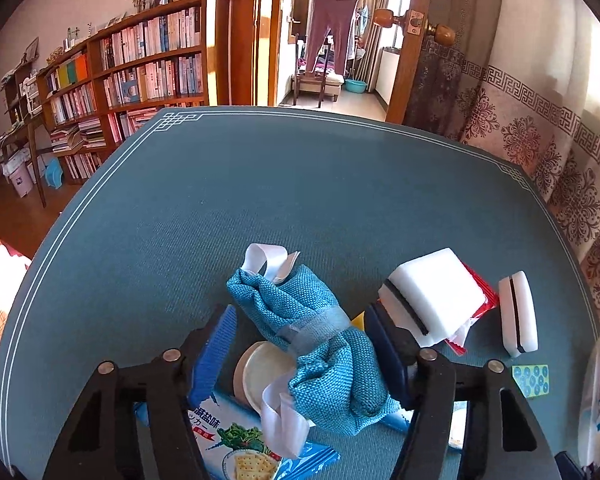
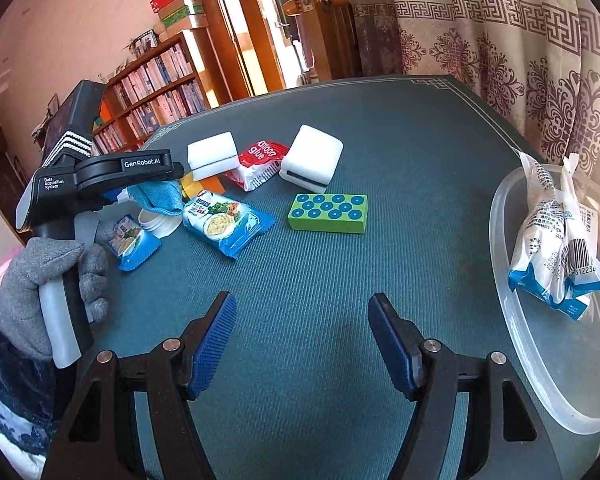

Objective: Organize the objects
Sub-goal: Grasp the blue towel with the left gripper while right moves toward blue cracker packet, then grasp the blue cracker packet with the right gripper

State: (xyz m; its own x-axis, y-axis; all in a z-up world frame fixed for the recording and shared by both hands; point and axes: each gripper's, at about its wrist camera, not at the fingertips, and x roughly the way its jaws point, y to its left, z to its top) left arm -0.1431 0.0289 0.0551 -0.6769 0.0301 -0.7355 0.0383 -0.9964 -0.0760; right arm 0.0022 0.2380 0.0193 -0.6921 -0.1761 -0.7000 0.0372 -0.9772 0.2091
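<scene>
My left gripper is open, its blue pads either side of a rolled teal cloth bound with tape, with white ribbon loops. Under the cloth lie a white round lid and a blue cracker packet. In the right wrist view the left gripper hovers over the same cloth. My right gripper is open and empty above bare mat, near a green block with blue dots.
White sponge blocks, a red glue packet and cracker packets lie on the teal mat. A clear plastic tray at right holds a wrapped packet. Curtains stand behind the table.
</scene>
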